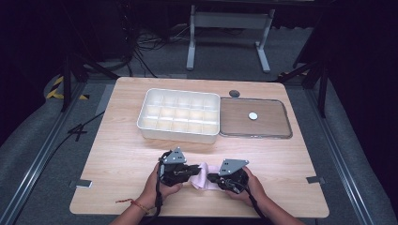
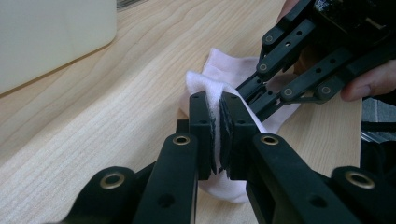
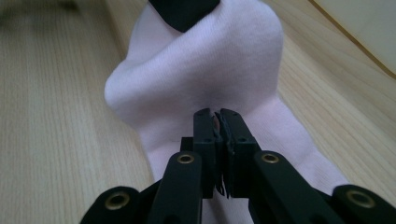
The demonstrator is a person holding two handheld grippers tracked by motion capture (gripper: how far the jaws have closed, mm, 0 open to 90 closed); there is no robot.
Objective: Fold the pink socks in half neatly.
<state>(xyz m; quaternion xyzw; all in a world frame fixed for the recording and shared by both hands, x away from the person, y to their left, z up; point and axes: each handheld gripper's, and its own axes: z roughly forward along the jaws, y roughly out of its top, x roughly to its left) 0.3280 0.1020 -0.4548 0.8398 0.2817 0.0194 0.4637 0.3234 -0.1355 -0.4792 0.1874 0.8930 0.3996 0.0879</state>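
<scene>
At the near edge of the wooden counter (image 1: 122, 154), in the high view, my two hands hold a tool each, the left tool (image 1: 192, 171) and the right tool (image 1: 210, 178) pointing toward one another with a pale pink sock (image 1: 202, 176) lying between them. Farther off sits a white divided box (image 1: 179, 115), and just to its right a clear flat lid (image 1: 255, 117) with a small white disc (image 1: 253, 115) on it; a dark round spot (image 1: 234, 93) shows at the far edge of the counter near the lid. In the left gripper view, my left tool (image 2: 220, 133) is closed on a fold of the sock (image 2: 210, 86), white fabric pinched between the two pads, while the right tool (image 2: 254, 93) reaches in from the upper right with its tip at the sock; the corner of the box (image 2: 51, 37) stands at the upper left. In the right gripper view, my right tool (image 3: 218, 140) is closed with its pads together against the sock (image 3: 201, 65); whether any fabric is caught between them I cannot tell. The sock bunches up ahead of it, and a dark tip of the left tool (image 3: 183, 11) grips its far end.
</scene>
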